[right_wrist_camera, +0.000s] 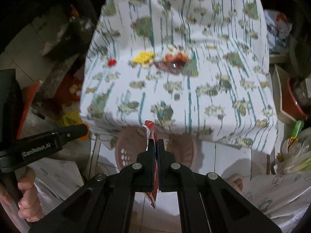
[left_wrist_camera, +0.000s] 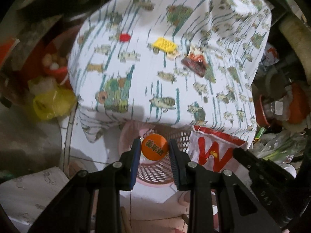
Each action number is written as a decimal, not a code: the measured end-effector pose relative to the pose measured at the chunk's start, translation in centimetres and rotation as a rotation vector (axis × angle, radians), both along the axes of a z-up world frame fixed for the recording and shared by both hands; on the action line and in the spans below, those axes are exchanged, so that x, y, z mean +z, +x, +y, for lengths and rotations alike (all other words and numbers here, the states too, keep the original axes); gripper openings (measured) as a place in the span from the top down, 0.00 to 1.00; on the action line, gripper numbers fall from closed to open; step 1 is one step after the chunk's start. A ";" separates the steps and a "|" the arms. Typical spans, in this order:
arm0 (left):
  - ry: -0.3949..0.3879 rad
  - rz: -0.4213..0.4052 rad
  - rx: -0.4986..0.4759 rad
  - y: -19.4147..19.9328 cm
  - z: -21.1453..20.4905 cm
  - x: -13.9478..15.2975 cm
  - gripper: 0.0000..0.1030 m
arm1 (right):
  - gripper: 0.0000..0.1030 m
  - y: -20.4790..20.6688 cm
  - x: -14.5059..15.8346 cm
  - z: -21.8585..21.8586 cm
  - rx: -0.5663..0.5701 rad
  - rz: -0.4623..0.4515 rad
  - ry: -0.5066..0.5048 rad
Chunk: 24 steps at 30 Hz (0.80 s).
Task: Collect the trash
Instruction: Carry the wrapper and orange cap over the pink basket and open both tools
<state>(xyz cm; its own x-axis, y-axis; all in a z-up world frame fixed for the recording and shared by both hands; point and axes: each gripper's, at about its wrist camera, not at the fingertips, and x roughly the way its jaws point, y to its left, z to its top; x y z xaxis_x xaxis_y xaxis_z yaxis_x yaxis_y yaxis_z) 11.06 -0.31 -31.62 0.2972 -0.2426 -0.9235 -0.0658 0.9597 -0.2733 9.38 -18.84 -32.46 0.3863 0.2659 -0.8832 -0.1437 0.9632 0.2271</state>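
Note:
My left gripper (left_wrist_camera: 154, 142) is shut on a round orange bottle cap (left_wrist_camera: 154, 147), held over a pink perforated basket (left_wrist_camera: 155, 172) that stands on the floor below the table's front edge. My right gripper (right_wrist_camera: 155, 142) is shut on a red and white wrapper (right_wrist_camera: 149, 125), also above the basket (right_wrist_camera: 128, 151). In the left wrist view the wrapper (left_wrist_camera: 211, 149) shows a big red W. On the patterned tablecloth (left_wrist_camera: 147, 89) lie a red cap (left_wrist_camera: 124, 37), a yellow piece (left_wrist_camera: 165, 44) and a crumpled red-brown wrapper (left_wrist_camera: 195, 62).
A yellow plastic bag (left_wrist_camera: 52, 104) and a red bowl (left_wrist_camera: 56, 66) sit on the floor left of the table. An orange-red container (left_wrist_camera: 291, 104) and plastic clutter crowd the right side. A hand (right_wrist_camera: 25, 200) grips the left tool's handle.

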 end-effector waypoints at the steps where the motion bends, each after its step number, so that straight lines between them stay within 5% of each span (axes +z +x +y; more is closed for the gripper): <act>1: -0.004 0.011 -0.001 0.1 -0.1 -0.5 0.74 | 0.97 0.2 -0.8 0.0 -0.002 0.023 0.002; 15: -0.010 0.220 -0.015 1.4 -2.1 -9.9 0.74 | 0.97 3.9 -14.2 -1.1 -0.128 0.294 -0.024; 20: -0.049 0.268 -0.012 1.3 -2.4 -11.8 0.74 | 0.97 4.4 -16.0 -1.8 -0.169 0.301 -0.007; 24: -0.009 0.239 -0.019 1.3 -2.7 -11.4 0.73 | 0.97 4.6 -16.0 -2.3 -0.184 0.289 0.009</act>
<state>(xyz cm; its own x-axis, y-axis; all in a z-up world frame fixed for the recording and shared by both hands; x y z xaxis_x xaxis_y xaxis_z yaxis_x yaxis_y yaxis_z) 12.35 -2.96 -43.06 0.0654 -0.2546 -0.9648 -0.1121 0.9589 -0.2607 13.95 -21.18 -48.48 0.1625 0.2229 -0.9612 0.1039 0.9649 0.2413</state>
